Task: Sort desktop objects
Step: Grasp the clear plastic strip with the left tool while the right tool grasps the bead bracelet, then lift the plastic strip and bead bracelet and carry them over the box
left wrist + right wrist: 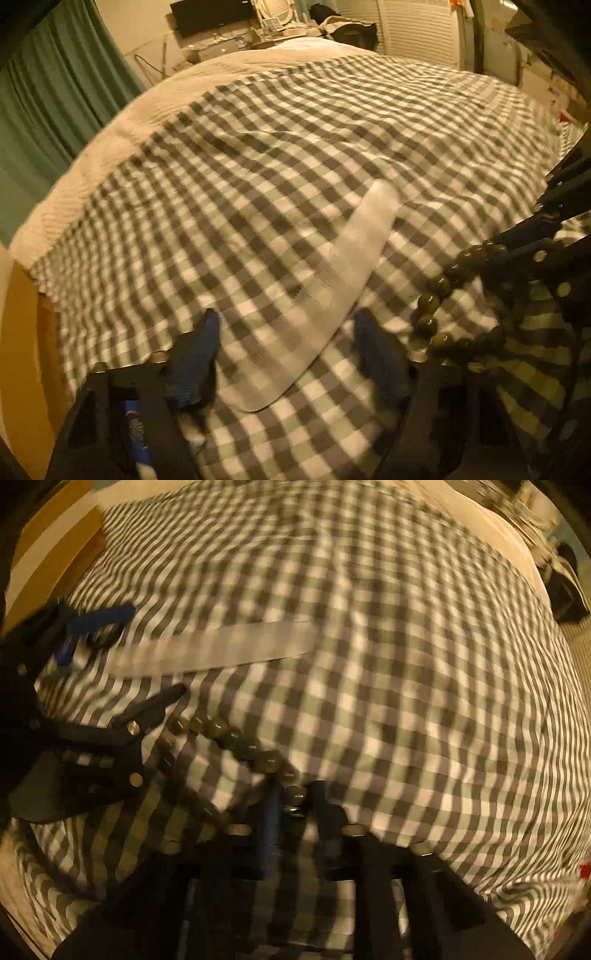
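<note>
A long white flat strip [354,258] lies on the checked cloth [258,155]. My left gripper [288,317] straddles its near end, one blue-padded finger on each side, jaws open; no pad clearly presses on it. In the right wrist view the same strip [214,646] lies between the left gripper's [155,651] spread fingers. A string of dark olive beads [236,742] lies in a loop on the cloth. My right gripper [295,790] points steeply down and is shut on one end of the beads. The left wrist view shows the beads [428,306] under the right gripper [487,251].
The checked cloth [406,664] covers a bed-like surface over a cream quilt [110,147]. A wooden edge [22,350] runs at the left. A green curtain [55,92] hangs beyond it. Cluttered furniture [266,26] stands at the far end.
</note>
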`<state>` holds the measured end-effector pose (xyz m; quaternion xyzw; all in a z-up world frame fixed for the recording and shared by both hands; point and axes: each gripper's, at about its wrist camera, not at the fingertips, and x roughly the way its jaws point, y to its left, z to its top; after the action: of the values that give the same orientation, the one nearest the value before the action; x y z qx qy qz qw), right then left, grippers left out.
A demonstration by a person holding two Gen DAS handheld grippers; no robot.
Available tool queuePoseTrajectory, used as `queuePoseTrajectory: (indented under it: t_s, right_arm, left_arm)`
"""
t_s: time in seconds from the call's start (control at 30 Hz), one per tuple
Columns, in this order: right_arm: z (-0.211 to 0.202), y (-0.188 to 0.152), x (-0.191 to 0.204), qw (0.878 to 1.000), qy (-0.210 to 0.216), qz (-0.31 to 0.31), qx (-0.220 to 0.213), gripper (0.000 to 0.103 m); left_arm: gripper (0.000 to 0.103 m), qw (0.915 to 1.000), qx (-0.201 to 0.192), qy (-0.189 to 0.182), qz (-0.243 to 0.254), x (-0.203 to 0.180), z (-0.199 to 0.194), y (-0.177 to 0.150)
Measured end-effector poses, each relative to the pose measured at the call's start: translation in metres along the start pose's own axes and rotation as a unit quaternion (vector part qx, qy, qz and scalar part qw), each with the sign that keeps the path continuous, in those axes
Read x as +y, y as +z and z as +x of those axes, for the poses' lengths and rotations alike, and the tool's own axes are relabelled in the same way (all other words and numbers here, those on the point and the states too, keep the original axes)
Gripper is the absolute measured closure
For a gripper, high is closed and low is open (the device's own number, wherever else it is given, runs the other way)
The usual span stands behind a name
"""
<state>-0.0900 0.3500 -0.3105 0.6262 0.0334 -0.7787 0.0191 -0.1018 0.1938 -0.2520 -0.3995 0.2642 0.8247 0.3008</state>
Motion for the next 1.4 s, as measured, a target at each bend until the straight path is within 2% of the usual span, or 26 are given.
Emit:
queuePoseTrajectory:
  t_s: [0.03, 0.1, 0.2, 0.4, 0.43, 0.47, 0.53, 0.73, 0.97, 1.2, 1.4]
  right_arm:
    - [-0.001, -0.001, -0.001, 1.0, 0.0, 0.001, -0.002, 0.091]
    - [-0.006, -0.003, 0.0, 1.0, -0.004, -0.001, -0.01, 0.091]
    - [-0.021, -0.004, -0.007, 0.999, 0.001, 0.017, -0.04, 0.091]
    - [-0.056, -0.011, -0.028, 0.991, 0.02, 0.076, -0.107, 0.091]
    - [-0.061, -0.012, -0.029, 0.989, 0.02, 0.083, -0.118, 0.091]
    - [-0.069, -0.011, -0.032, 0.987, 0.021, 0.091, -0.132, 0.091]
    - [-0.083, -0.005, -0.04, 0.982, 0.024, 0.104, -0.158, 0.091]
    - [-0.117, 0.002, -0.025, 0.962, 0.033, 0.127, -0.24, 0.092]
    - [-0.169, 0.002, 0.002, 0.933, 0.026, 0.136, -0.332, 0.092]
    - [-0.227, -0.008, 0.036, 0.899, 0.038, 0.128, -0.418, 0.092]
    - [-0.271, -0.011, 0.074, 0.871, 0.07, 0.102, -0.475, 0.092]
  left_arm:
    - [0.059, 1.0, -0.001, -0.01, 0.0, -0.001, -0.001, 0.0]
    - [0.071, 0.9999, -0.005, -0.007, 0.015, -0.009, -0.004, -0.001]
    - [0.076, 0.9994, -0.014, -0.001, 0.031, -0.02, -0.013, -0.003]
    - [0.08, 0.9992, -0.037, -0.014, -0.002, -0.012, -0.041, -0.006]
    - [0.087, 0.9989, -0.044, -0.016, -0.009, -0.009, -0.048, -0.005]
    - [0.101, 0.9984, -0.05, -0.017, -0.017, -0.008, -0.055, -0.004]
    - [0.1, 0.9972, -0.061, -0.024, -0.036, -0.002, -0.068, 0.001]
    - [0.1, 0.9917, -0.095, -0.041, -0.076, 0.015, -0.12, -0.004]
    - [0.1, 0.9804, -0.158, -0.022, -0.116, 0.037, -0.197, -0.013]
    - [0.1, 0.9601, -0.233, 0.042, -0.15, 0.064, -0.278, -0.028]
    - [0.1, 0.9414, -0.269, 0.094, -0.18, 0.095, -0.332, -0.042]
